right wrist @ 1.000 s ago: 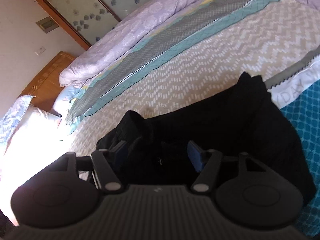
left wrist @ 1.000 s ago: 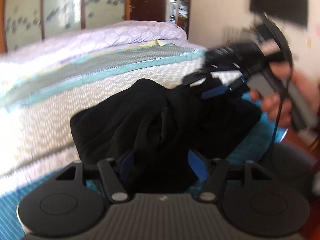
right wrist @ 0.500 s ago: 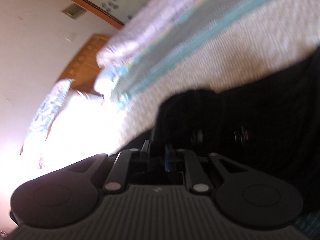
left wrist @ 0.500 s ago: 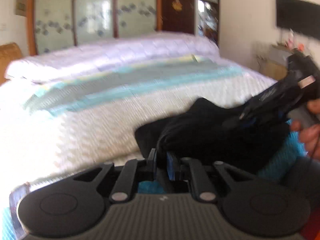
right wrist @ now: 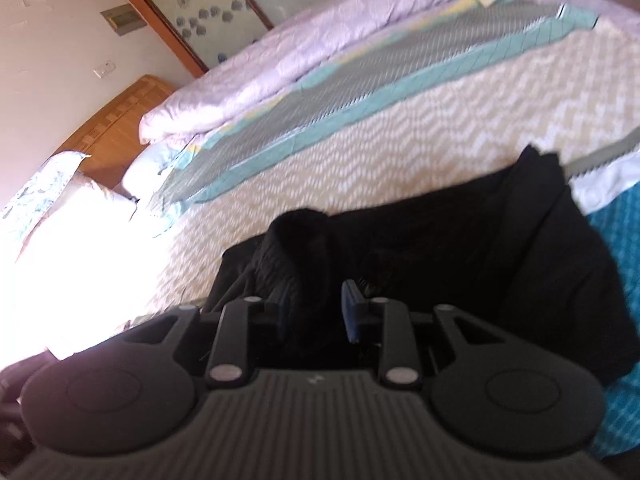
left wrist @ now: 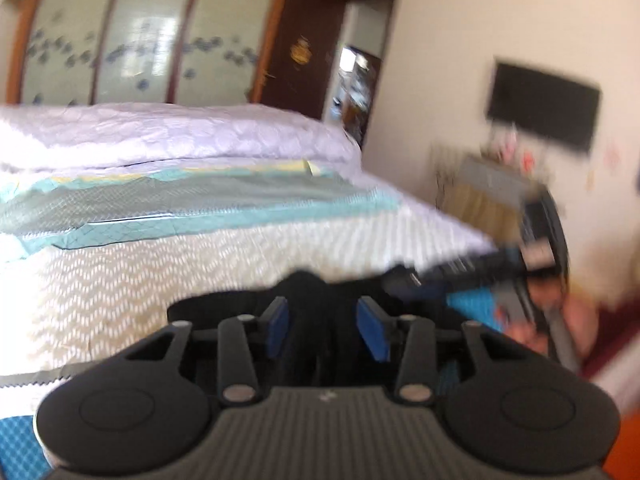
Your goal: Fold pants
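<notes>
Pants: the black pants [right wrist: 460, 256] lie in a loose heap on the near part of the bed, partly on the cream zigzag cover and partly on the blue patterned cloth at the bed's edge. One bunched fold stands up higher than the rest at the left of the heap in the right wrist view.

Left gripper: the left gripper [left wrist: 323, 328] hangs above the near edge of the heap with its blue pads [left wrist: 277, 326] apart. Its jaws are opening. Dark cloth shows in the gap below them, but the pads do not press on it.

Right gripper: the right gripper [right wrist: 316, 312] points down at the raised fold. Its jaws are opening too. The fold of black cloth sits between the pads [right wrist: 351, 312] and hides most of the left one; the right pad stands clear of the cloth, so nothing is clamped.

Hand: in the left wrist view a blurred hand [left wrist: 536, 320] holds the other gripper at the right, over the far side of the pants.

Bed: the bed [right wrist: 400, 128] carries a cream zigzag cover, a grey and teal band, and a lilac quilt [left wrist: 172, 132] rolled along its far side.

Room: a wardrobe with frosted flower panels [left wrist: 132, 36], a dark door and a black screen [left wrist: 542, 106] on the wall stand behind; all are blurred.
</notes>
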{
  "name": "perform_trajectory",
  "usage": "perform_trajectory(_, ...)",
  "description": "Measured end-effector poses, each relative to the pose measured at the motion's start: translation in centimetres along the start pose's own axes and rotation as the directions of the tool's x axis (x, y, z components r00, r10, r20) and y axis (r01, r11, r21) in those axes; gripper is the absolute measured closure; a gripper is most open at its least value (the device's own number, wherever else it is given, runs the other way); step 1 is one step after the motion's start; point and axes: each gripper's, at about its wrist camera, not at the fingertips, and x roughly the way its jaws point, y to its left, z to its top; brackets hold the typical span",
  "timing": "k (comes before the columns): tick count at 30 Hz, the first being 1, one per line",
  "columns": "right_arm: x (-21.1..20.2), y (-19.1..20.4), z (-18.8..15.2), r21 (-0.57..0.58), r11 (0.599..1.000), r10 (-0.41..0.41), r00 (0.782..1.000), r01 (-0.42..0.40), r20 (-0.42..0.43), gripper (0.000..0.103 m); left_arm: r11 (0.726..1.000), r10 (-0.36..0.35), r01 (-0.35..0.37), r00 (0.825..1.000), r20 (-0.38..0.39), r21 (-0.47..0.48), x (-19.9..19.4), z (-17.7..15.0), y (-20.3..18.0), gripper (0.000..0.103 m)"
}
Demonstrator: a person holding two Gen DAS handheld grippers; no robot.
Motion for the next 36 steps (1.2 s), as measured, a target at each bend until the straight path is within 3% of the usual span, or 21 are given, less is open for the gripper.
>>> perform_trajectory(4,-2.2,-3.9,0.5,0.065,0.993,-0.103,0.988,0.096,0.113,0.063,0.999,0.041,-0.041,0.999,0.005,-0.030,3.8,1.9,0.2,0.066)
perform_trajectory(5,-2.7,-5.4,0.6,0.091,0.987,-0.145,0.981,0.134,0.129,0.056,0.998,0.031,-0.031,0.999,-0.010,-0.049,5.0,2.4,0.2,0.066)
perform_trajectory(8,-4.0,-9.5,0.3,0.182,0.960,-0.238,0.960,0.211,0.146,0.055,0.995,-0.031,0.025,0.998,-0.063,-0.093,9.1,3.7,0.7,0.073)
perform_trajectory(11,-4.8,-12.9,-0.5,0.256,0.939,-0.269,0.954,0.228,0.136,0.054,0.988,-0.081,0.062,0.987,-0.139,-0.140,13.2,3.3,0.4,0.082)
perform_trajectory(13,-5.4,-14.2,-1.4,0.289,0.931,-0.269,0.956,0.225,0.121,0.052,0.971,-0.133,0.082,0.966,-0.221,-0.223,16.7,2.1,0.8,0.091)
perform_trajectory(14,-5.4,-14.6,-1.7,0.306,0.927,-0.261,0.959,0.217,0.110,0.051,0.963,-0.154,0.076,0.944,-0.293,-0.260,18.3,1.2,1.1,0.095)
perform_trajectory(16,-5.3,-15.0,-2.6,0.333,0.923,-0.235,0.968,0.194,0.086,0.049,0.958,-0.135,-0.007,0.872,-0.470,-0.288,21.4,-2.1,1.5,0.100)
perform_trajectory(18,-4.8,-15.4,-3.2,0.359,0.918,-0.205,0.977,0.169,0.064,0.047,0.937,-0.171,0.015,0.892,-0.419,-0.349,21.2,-3.9,2.3,0.098)
perform_trajectory(20,-3.7,-15.9,-3.9,0.387,0.911,-0.166,0.986,0.143,0.026,0.047,0.903,-0.203,0.000,0.882,-0.426,-0.429,21.1,-3.8,3.4,0.097)
perform_trajectory(23,-3.6,-15.3,-3.9,0.372,0.919,-0.145,0.989,0.131,0.010,0.082,0.920,-0.170,-0.024,0.875,-0.454,-0.391,20.5,-2.3,2.9,0.098)
perform_trajectory(25,-4.2,-14.5,-3.5,0.391,0.917,-0.098,0.994,0.074,0.042,0.083,0.937,-0.155,-0.008,0.888,-0.434,-0.350,19.4,-0.4,1.9,0.099)
perform_trajectory(27,-5.2,-12.6,-2.6,0.356,0.934,-0.055,0.993,0.016,0.101,0.084,0.946,-0.161,0.038,0.916,-0.368,-0.321,17.7,1.8,1.0,0.093)
perform_trajectory(31,-5.7,-6.7,-0.7,0.194,0.979,0.037,0.987,-0.068,0.158,0.084,0.962,-0.166,0.091,0.943,-0.289,-0.258,15.4,6.0,-1.2,0.042)
perform_trajectory(34,-4.8,-2.1,-0.1,0.055,0.994,0.087,0.984,-0.096,0.157,0.084,0.970,-0.166,0.096,0.931,-0.324,-0.222,15.6,7.8,-2.4,0.021)
perform_trajectory(36,-3.9,0.7,-0.2,-0.043,0.994,0.106,0.984,-0.101,0.145,0.084,0.973,-0.160,0.087,0.921,-0.354,-0.214,16.4,8.5,-2.4,0.019)
